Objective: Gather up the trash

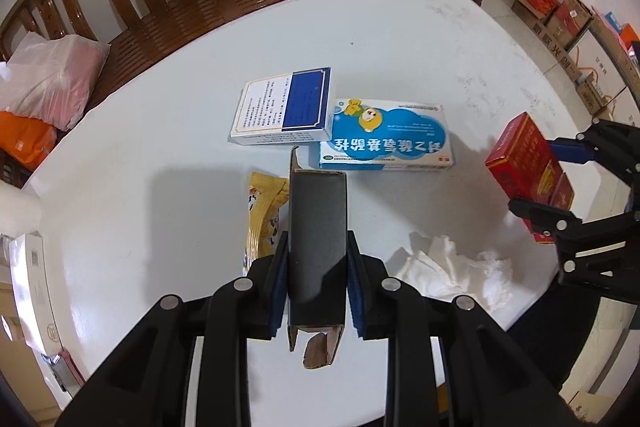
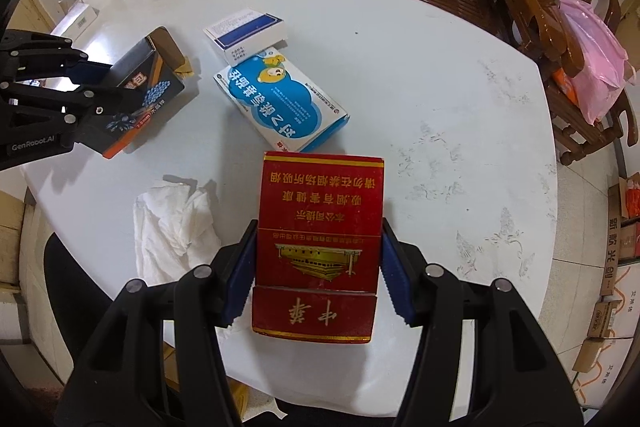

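Black card fills the gap of the left tool (image 1: 317,259): a dark box (image 1: 317,227) stands clamped between its blue pads (image 1: 280,287), one open end poking out toward 12 o'clock and the other, with a torn brown flap, hanging back at 6. From the right wrist that same box shows an orange stripe and blue dots on its side. The right tool (image 2: 318,267) is clamped on a red pack (image 2: 318,227) with gold trim, its serrated blue pads (image 2: 394,287) pressing the pack's two sides, the pack reaching out toward 12 o'clock. Both are held above the white table (image 1: 400,39). On the table, at 12 o'clock of the left tool, lie a white-and-blue box (image 1: 284,109) and, touching it, a cartoon box (image 1: 386,137). A yellow wrapper (image 1: 264,215) lies just beside the dark box at 9 o'clock, and crumpled tissue (image 1: 436,267) sits at 3 o'clock, between the two tools.
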Motion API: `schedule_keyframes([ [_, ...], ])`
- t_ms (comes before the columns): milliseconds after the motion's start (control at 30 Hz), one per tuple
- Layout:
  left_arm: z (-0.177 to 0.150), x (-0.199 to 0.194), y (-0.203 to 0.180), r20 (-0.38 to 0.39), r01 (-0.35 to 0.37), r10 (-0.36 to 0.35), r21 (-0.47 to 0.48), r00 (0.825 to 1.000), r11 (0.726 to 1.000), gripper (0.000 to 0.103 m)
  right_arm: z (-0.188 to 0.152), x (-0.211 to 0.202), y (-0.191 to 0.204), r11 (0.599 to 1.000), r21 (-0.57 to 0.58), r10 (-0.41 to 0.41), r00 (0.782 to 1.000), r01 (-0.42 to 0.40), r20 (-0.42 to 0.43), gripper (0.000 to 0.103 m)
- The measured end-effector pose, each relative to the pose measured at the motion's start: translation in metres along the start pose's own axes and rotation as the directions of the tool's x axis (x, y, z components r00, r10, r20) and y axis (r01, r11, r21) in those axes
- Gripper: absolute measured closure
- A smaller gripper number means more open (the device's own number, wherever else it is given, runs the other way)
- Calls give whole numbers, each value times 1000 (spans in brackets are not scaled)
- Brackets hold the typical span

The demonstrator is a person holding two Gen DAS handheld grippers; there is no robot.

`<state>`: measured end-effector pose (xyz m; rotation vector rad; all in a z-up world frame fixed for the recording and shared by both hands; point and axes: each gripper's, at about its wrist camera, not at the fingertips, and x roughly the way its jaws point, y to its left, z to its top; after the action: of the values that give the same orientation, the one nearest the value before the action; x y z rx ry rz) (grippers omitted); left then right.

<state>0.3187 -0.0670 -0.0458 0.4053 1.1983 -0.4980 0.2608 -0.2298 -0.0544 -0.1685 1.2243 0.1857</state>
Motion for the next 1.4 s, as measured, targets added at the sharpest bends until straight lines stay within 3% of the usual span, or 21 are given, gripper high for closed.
schedule_keyframes([
  [367,-38,-49,-30,94,-71,69,25,993,997,78,-19,-49,20,1000,-26,-1,996,3,85,47],
  [767,-106,-76,-62,140,-57,55,9,989,998,78,-75,-95,68,996,-93,25,988,-11,151,47],
  [1400,-207,-50,-106,174,-5,1,20,985,1000,78,-167,-76,123,991,-119,68,989,-52,128,47],
])
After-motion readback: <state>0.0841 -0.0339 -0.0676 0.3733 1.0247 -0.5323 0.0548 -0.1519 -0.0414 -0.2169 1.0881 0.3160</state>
